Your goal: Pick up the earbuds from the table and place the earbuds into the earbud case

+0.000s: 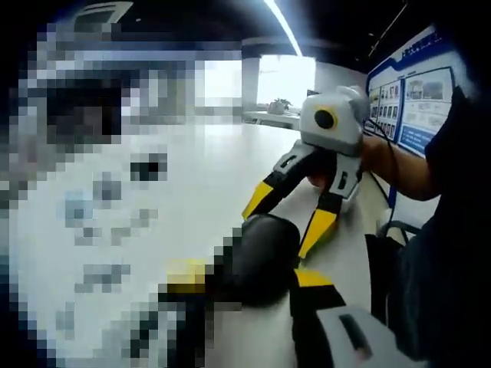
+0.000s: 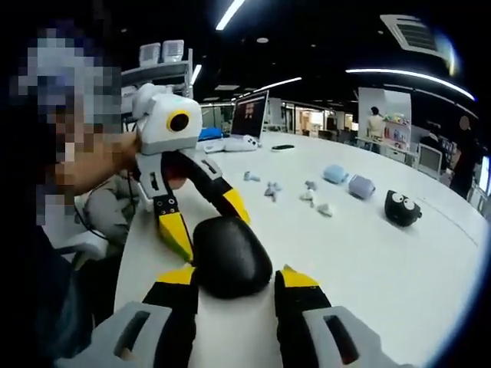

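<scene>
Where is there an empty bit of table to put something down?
The widest bare stretch of the white table lies right of the black case, below the black googly-eyed case. It is crowded around the small grey earbuds and the two blue cases, and tight near the black case, where both grippers meet.

An open-plan office: long white surface (image 2: 399, 261), laptop (image 2: 247, 119) upper centre, ceiling strip lights (image 2: 403, 73), wall posters (image 1: 418, 103).

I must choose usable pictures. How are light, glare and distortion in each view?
Left gripper view: a bright window glares and the white table looks washed out. Right gripper view: even light from ceiling strips; fisheye bends the table edge.
</scene>
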Demonstrator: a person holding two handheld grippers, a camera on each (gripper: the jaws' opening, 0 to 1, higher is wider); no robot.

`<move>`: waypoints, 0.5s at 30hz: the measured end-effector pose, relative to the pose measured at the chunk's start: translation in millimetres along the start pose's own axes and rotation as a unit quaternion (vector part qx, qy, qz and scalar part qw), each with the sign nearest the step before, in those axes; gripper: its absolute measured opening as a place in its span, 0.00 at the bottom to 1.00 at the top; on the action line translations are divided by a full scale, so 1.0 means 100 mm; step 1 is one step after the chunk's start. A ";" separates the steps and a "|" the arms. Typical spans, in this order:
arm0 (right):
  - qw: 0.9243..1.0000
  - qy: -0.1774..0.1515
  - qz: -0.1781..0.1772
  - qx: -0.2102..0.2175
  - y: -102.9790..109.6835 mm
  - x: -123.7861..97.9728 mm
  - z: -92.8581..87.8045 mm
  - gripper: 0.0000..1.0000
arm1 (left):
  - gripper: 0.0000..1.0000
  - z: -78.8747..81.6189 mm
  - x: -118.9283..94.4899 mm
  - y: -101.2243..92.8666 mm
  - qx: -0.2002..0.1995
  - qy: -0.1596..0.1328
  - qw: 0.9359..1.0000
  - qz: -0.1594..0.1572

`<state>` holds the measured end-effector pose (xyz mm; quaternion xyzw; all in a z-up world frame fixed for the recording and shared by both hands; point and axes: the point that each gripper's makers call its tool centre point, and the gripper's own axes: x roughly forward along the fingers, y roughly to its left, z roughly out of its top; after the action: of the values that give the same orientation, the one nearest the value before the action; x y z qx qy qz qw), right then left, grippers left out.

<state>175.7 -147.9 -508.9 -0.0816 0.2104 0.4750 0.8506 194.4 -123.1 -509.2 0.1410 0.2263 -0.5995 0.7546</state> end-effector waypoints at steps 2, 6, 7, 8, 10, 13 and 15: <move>1.000 0.000 0.001 0.002 -0.01 0.01 0.00 0.37 | 0.43 0.01 0.01 0.01 0.002 -0.002 1.000 0.001; 1.000 -0.002 0.002 0.005 -0.02 0.01 0.00 0.37 | 0.43 0.02 0.02 0.03 0.004 -0.006 1.000 0.003; 1.000 -0.002 0.002 0.005 -0.02 0.01 0.00 0.37 | 0.43 0.02 0.02 0.03 0.004 -0.007 1.000 0.004; 1.000 -0.002 0.002 0.005 -0.02 0.01 0.00 0.37 | 0.43 0.02 0.02 0.03 0.004 -0.008 1.000 0.004; 1.000 -0.002 0.002 0.003 -0.03 0.01 0.00 0.37 | 0.43 0.03 0.02 0.03 0.009 -0.010 1.000 0.006; 1.000 0.001 0.000 0.000 -0.03 0.00 0.01 0.37 | 0.43 0.04 0.02 0.02 0.016 -0.014 1.000 0.009; 1.000 0.003 0.000 -0.003 -0.03 0.00 0.01 0.37 | 0.43 0.04 0.02 0.03 0.015 -0.013 1.000 0.010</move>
<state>178.5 -149.1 -508.5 -0.0852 0.2114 0.4755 0.8497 198.4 -126.3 -506.8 0.1473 0.2061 -0.5971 0.7611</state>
